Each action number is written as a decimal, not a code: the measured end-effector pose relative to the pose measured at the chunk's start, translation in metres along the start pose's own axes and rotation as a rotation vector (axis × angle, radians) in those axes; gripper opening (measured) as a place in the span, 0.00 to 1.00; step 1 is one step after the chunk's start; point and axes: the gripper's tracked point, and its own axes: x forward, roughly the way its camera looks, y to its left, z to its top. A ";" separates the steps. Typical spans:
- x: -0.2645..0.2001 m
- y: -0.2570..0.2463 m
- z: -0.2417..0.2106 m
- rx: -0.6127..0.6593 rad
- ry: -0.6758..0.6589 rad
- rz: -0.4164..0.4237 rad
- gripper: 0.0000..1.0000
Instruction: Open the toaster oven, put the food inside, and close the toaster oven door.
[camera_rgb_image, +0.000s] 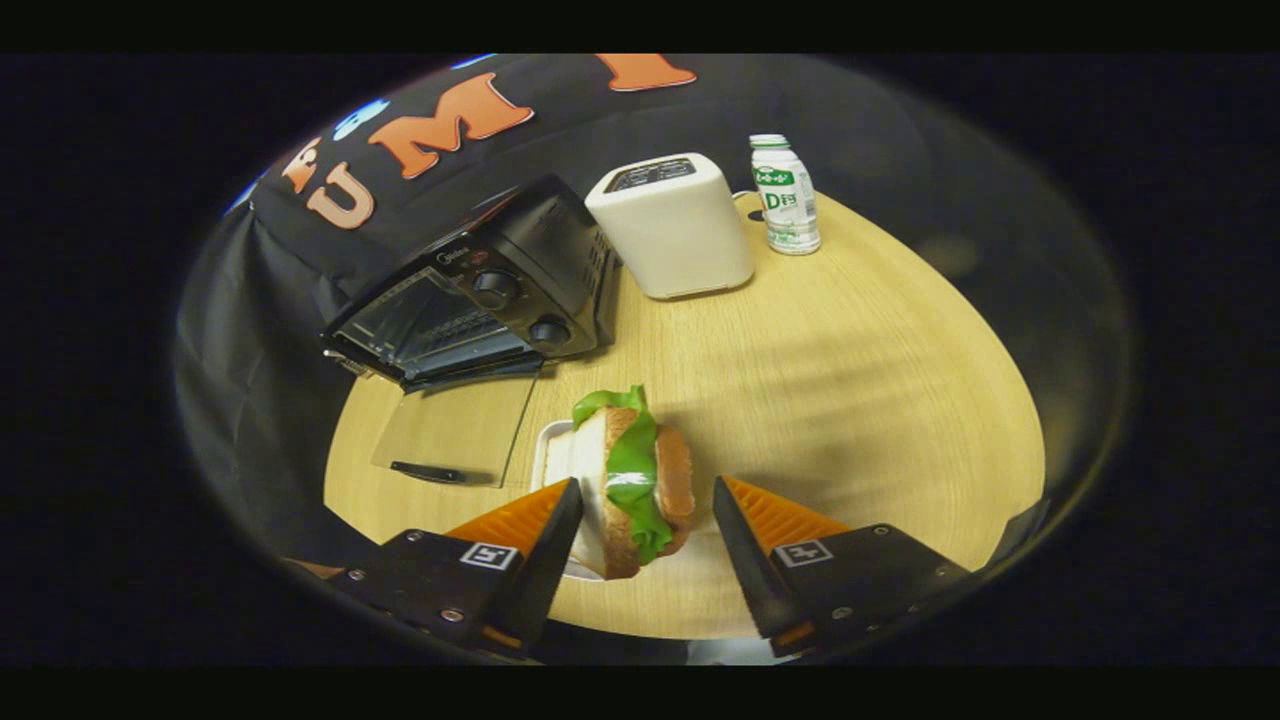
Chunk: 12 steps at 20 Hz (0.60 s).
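Open claw (645, 525) astride upright leafy sandwich (633, 478)

One toaster oven (475, 300); one sandwich (635, 480); one bottle (785, 195); perhaps one toaster (672, 225)

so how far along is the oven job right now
Done: the toaster oven door already lies open, flat on the table. In hand: the gripper is open around the sandwich on its white tray, with a gap at one finger. Left: grip the sandwich, put it inside, close the door.
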 end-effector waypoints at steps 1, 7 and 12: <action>0.001 0.003 0.000 0.032 0.003 0.016 0.67; -0.007 0.014 0.001 0.114 -0.005 0.039 0.30; -0.024 0.021 0.007 0.107 -0.044 0.002 0.28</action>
